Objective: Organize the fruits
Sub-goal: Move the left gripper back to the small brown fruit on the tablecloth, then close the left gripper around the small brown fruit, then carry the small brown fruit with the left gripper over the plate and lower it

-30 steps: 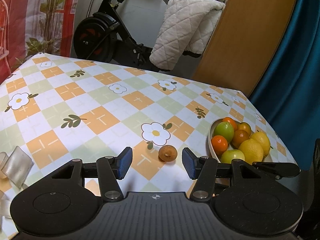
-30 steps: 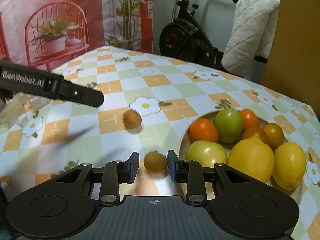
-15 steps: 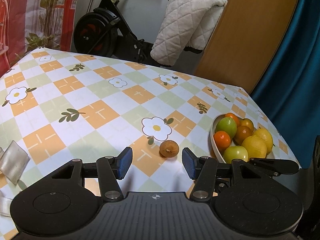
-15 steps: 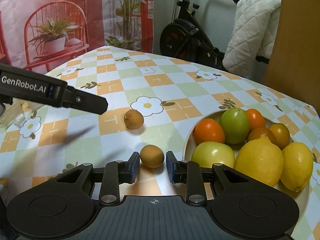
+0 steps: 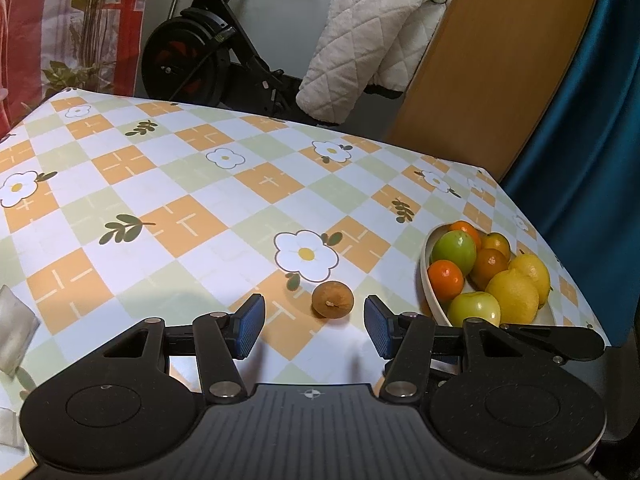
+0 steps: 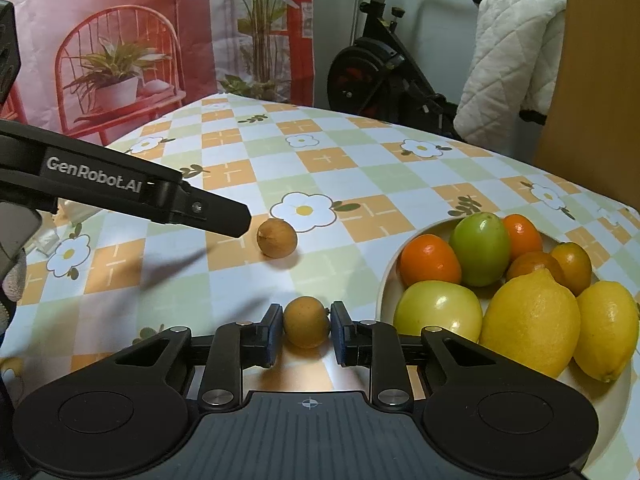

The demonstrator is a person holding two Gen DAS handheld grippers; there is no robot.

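A small brown round fruit (image 5: pixel 332 299) lies on the checked tablecloth just ahead of my open left gripper (image 5: pixel 314 326); it also shows in the right wrist view (image 6: pixel 277 237), beside the left gripper's finger (image 6: pixel 224 216). My right gripper (image 6: pixel 306 332) is shut on a second small brown fruit (image 6: pixel 306 321), low over the cloth. A white bowl (image 6: pixel 386 280) at the right holds lemons (image 6: pixel 530 324), green apples (image 6: pixel 480 249) and oranges (image 6: pixel 429 259); the bowl is also in the left wrist view (image 5: pixel 425 276).
The table (image 5: pixel 180 200) ends at its far and right edges. An exercise bike (image 5: pixel 200 52) with a white quilt (image 5: pixel 360 40), a wooden panel (image 5: pixel 500 60) and a blue curtain stand behind. Clear plastic wrap (image 5: pixel 14 328) lies at the table's left.
My right gripper closed on the near brown fruit and holds it. My left gripper moved forward toward the other brown fruit, staying open.
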